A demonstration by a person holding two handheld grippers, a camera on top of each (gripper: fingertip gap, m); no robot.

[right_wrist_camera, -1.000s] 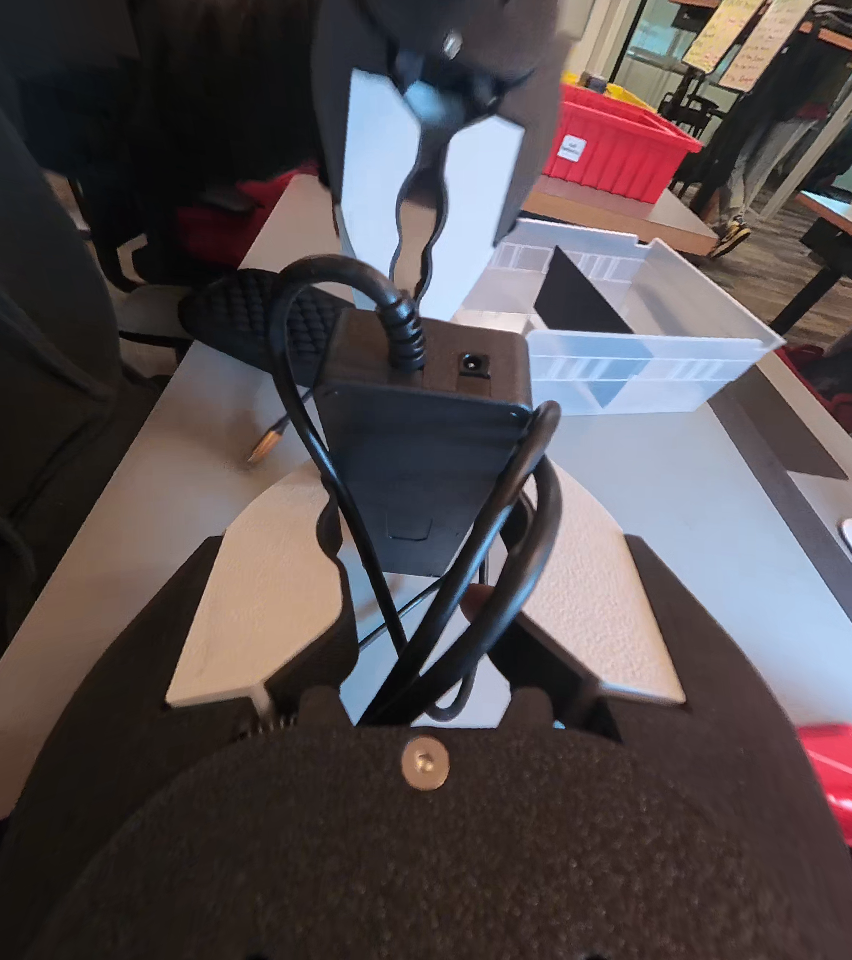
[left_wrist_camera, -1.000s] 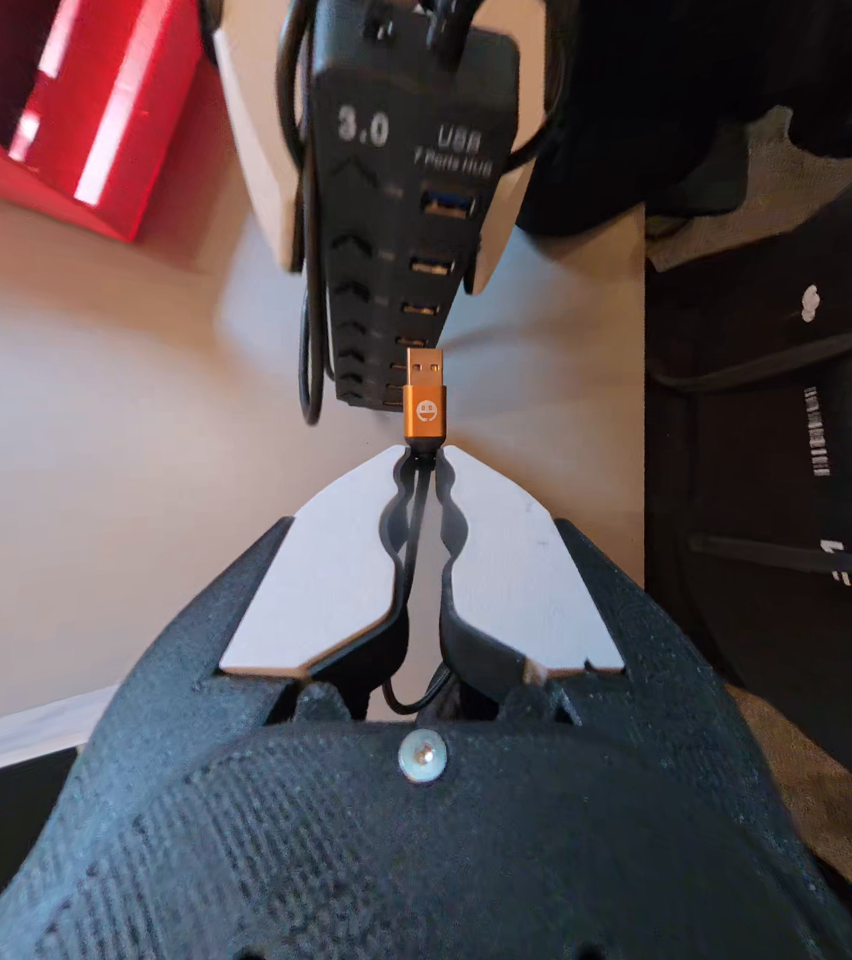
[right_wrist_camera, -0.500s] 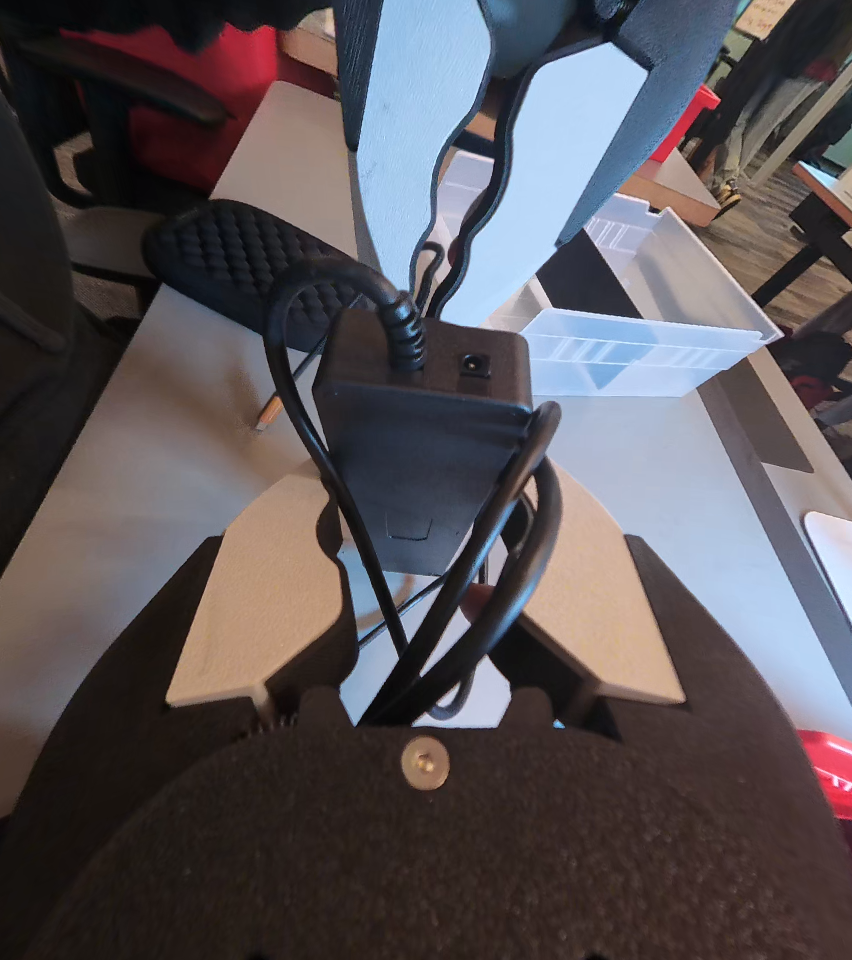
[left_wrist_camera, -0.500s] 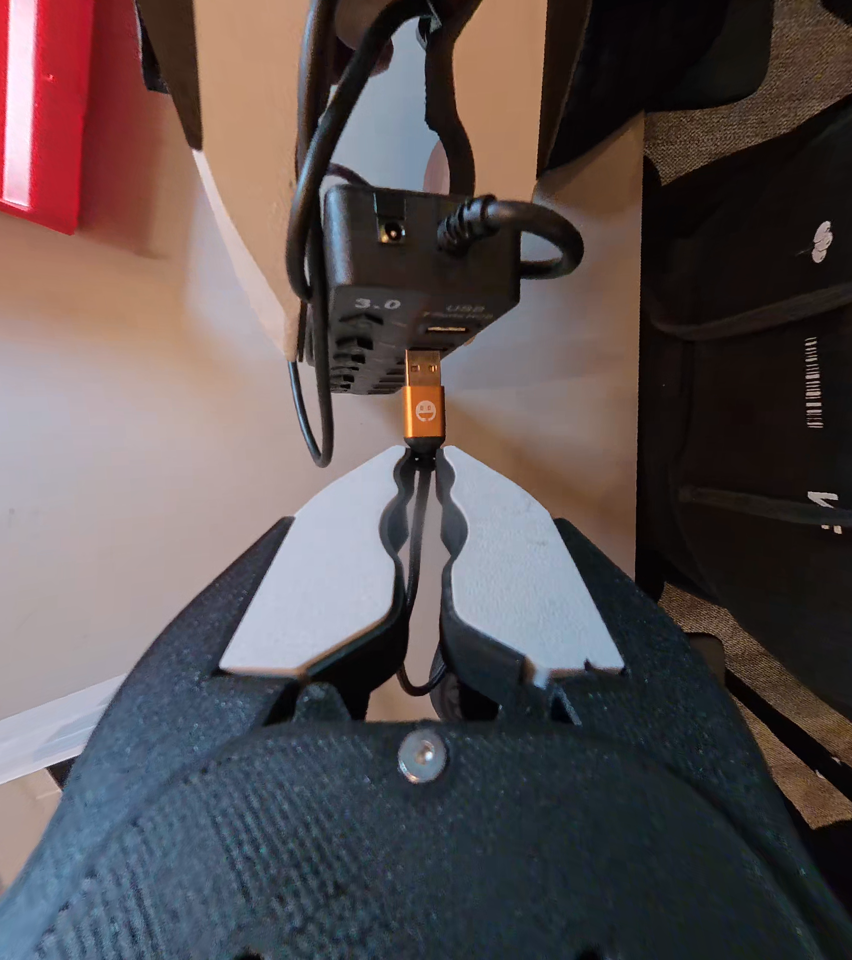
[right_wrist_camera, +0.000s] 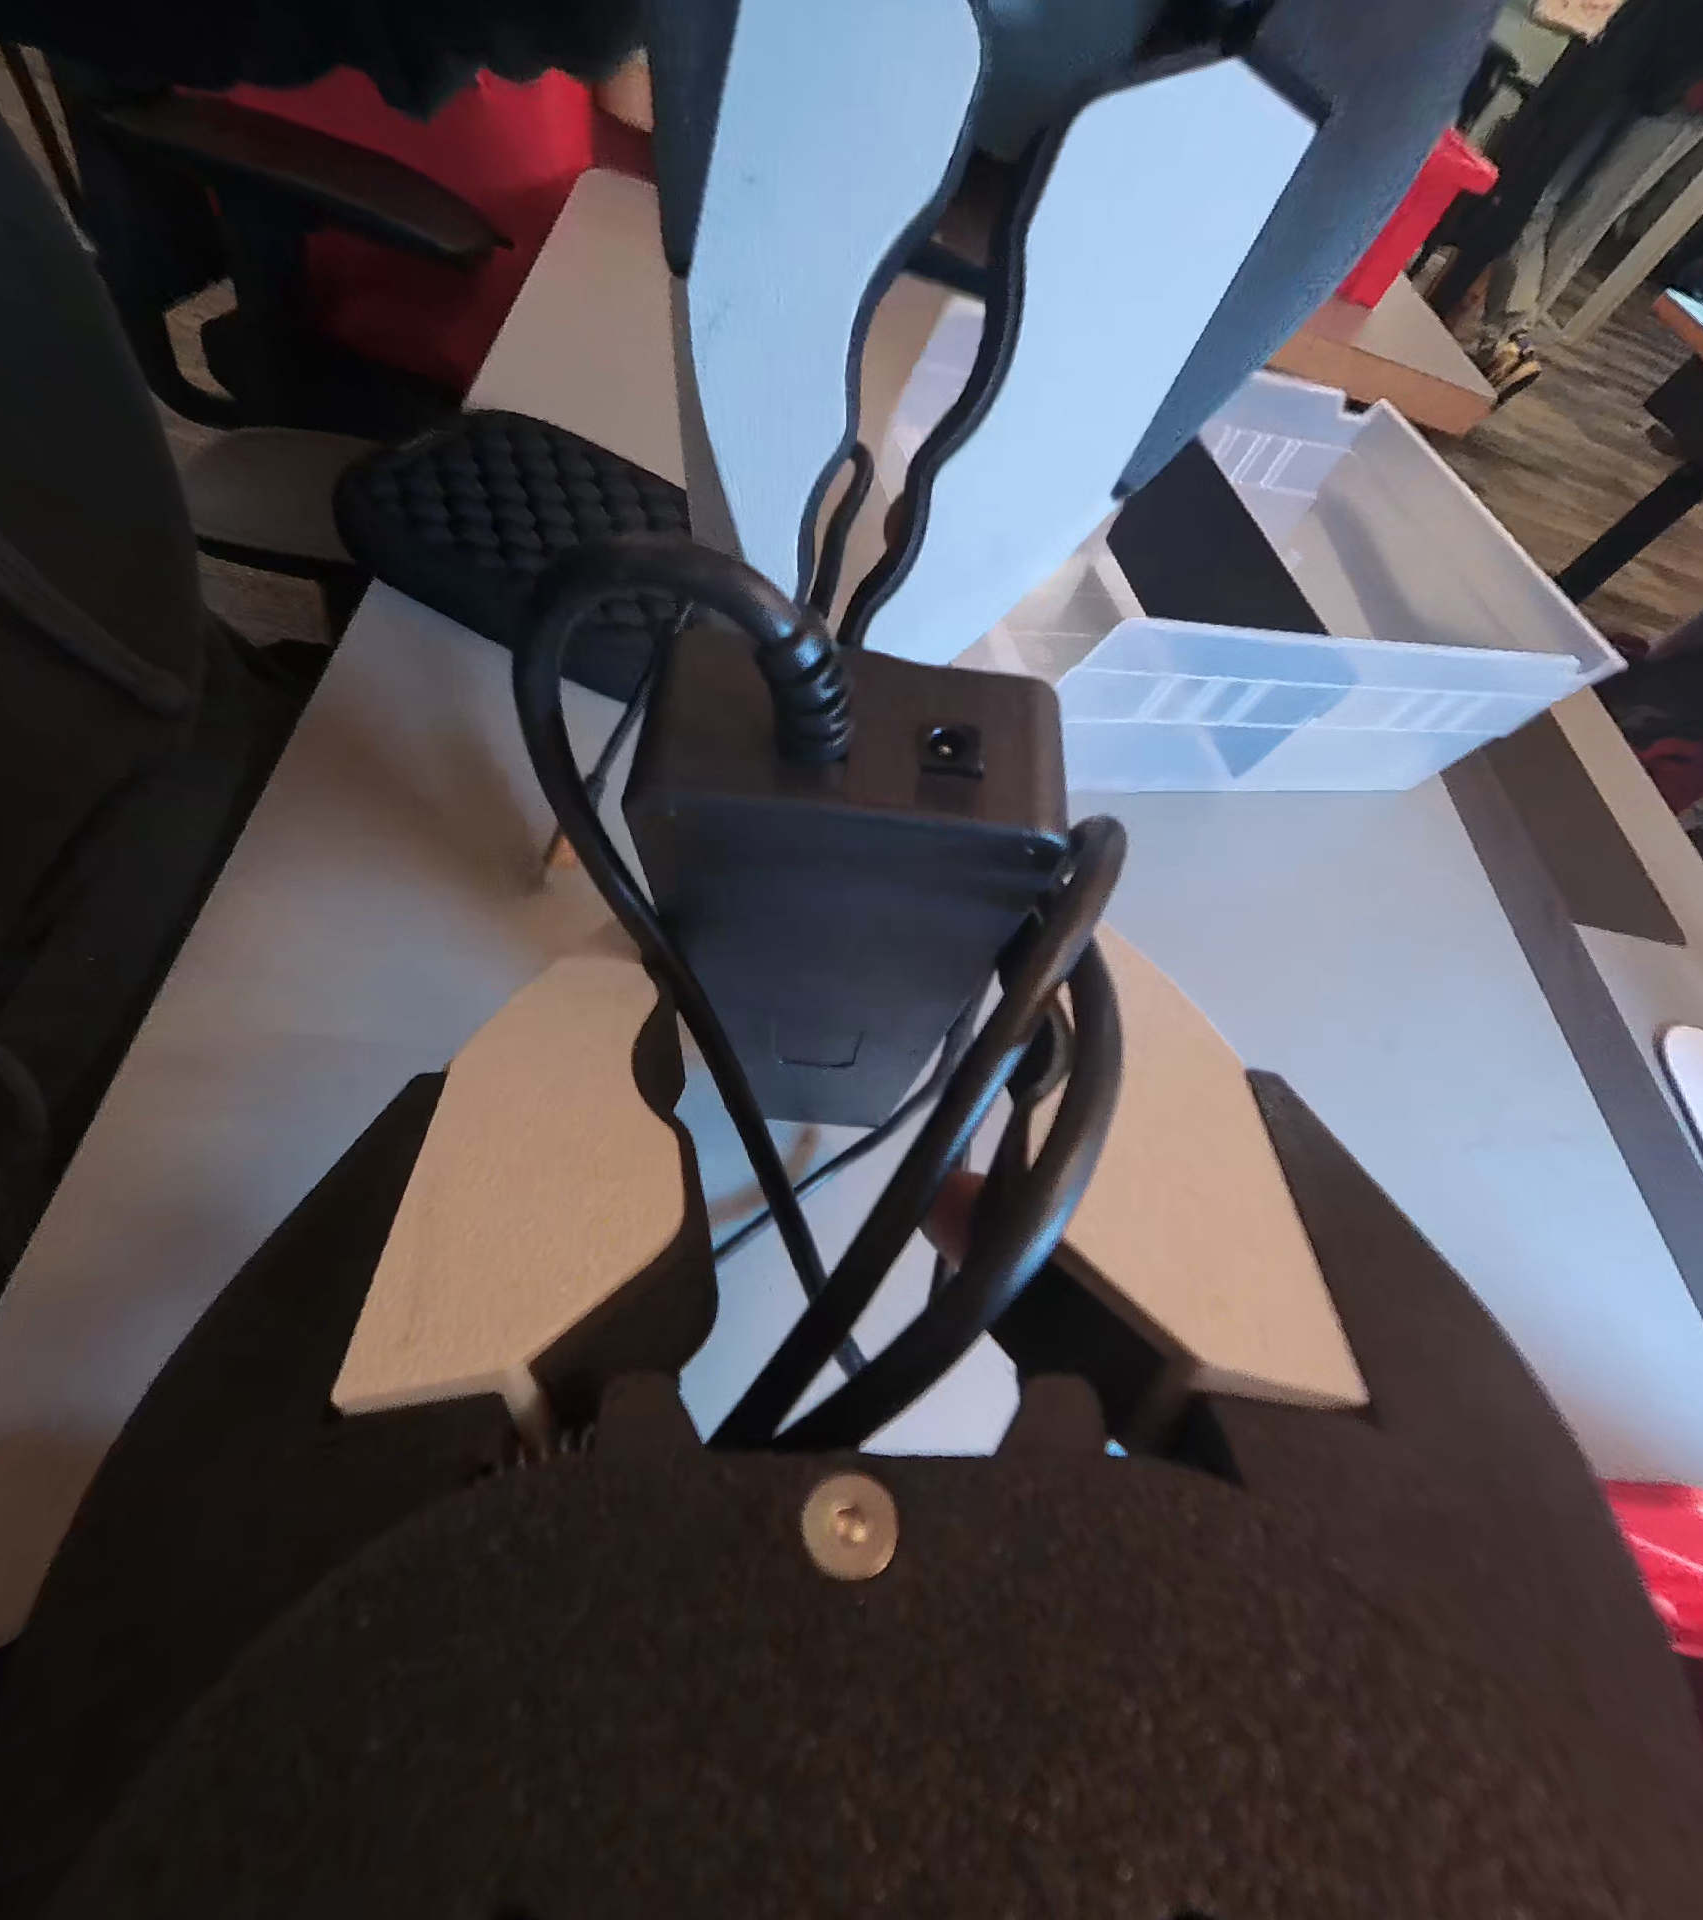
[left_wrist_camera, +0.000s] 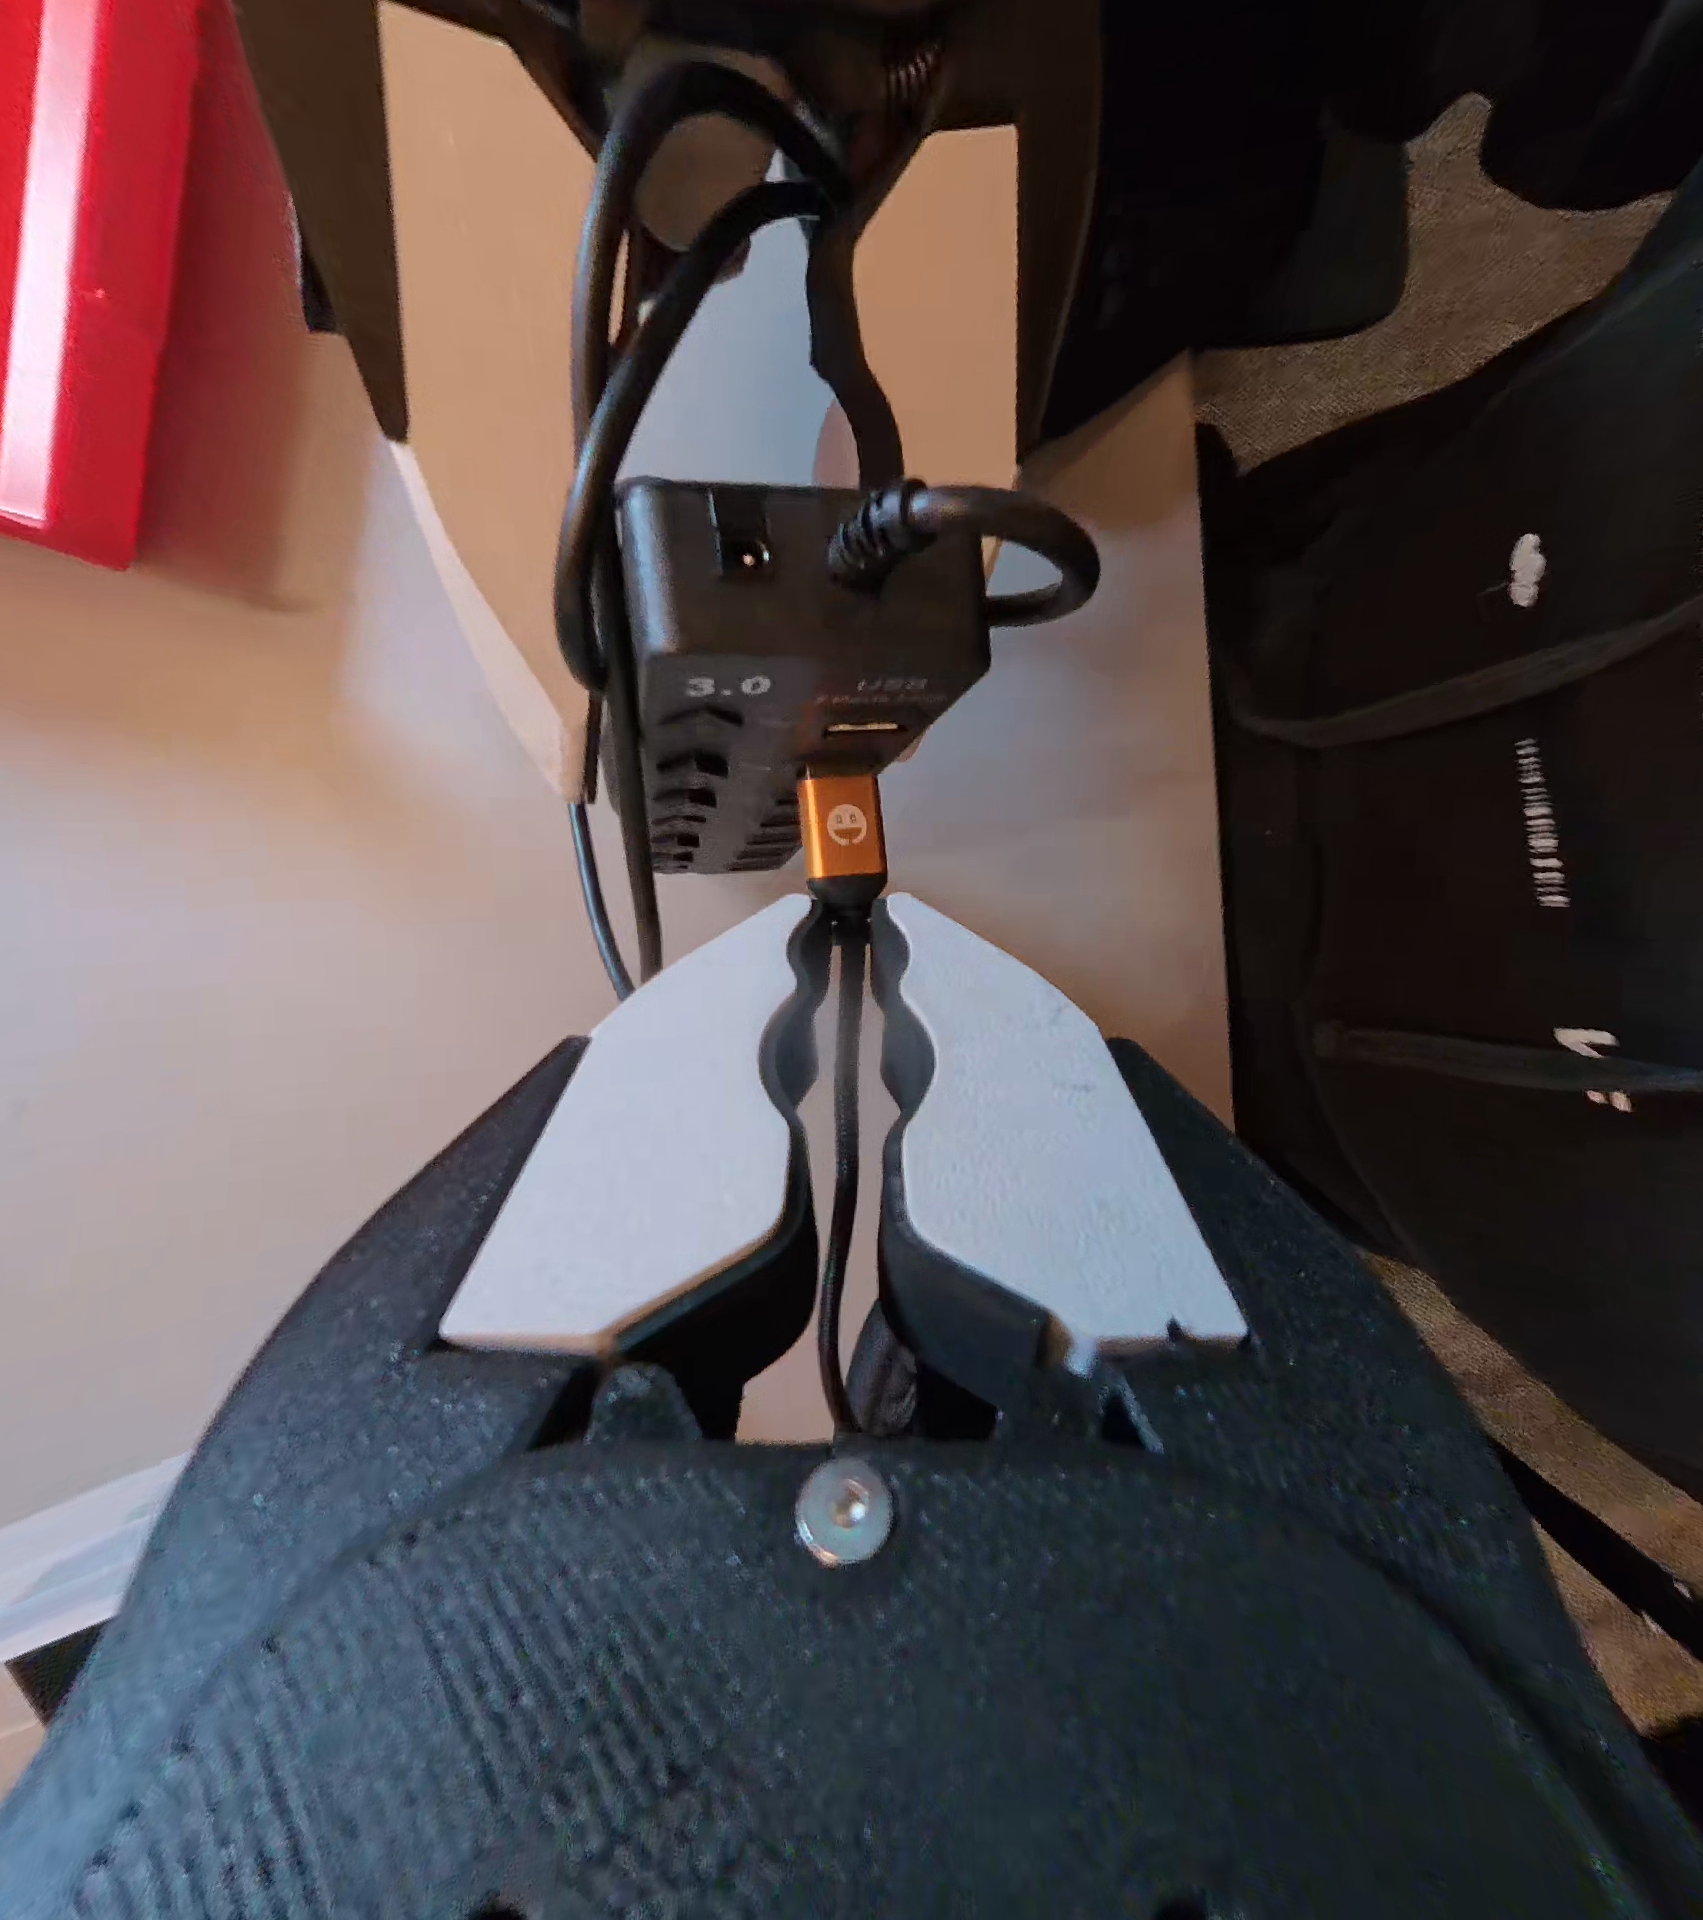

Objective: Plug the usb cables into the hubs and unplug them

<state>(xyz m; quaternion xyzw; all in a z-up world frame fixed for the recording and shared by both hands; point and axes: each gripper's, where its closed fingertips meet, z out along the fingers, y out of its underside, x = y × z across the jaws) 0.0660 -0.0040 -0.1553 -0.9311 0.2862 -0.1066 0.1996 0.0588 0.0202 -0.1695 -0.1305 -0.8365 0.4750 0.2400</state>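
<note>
Left claw [left_wrist_camera: 842, 909]: clenched on the thin black cable just behind the orange USB plug [left_wrist_camera: 841, 829], which juts straight ahead of its tips.
Right claw [right_wrist_camera: 852, 1023]: grasping the black hub [right_wrist_camera: 842, 883] by its lower body, held in the air above the counter [right_wrist_camera: 1346, 987].
Key relation: plug's long axis runs into the hub's port face; metal tip looks already seated in a port.
Nearer hand: left.
Judged step: insertion done or nearly; pull straight back next.

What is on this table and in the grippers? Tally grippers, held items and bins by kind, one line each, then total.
Grippers: 2 (left gripper, right gripper)
USB hub: 1
Orange-plug USB cable: 1
Clear bin: 1
Red bin: 1
Total: 6
</note>
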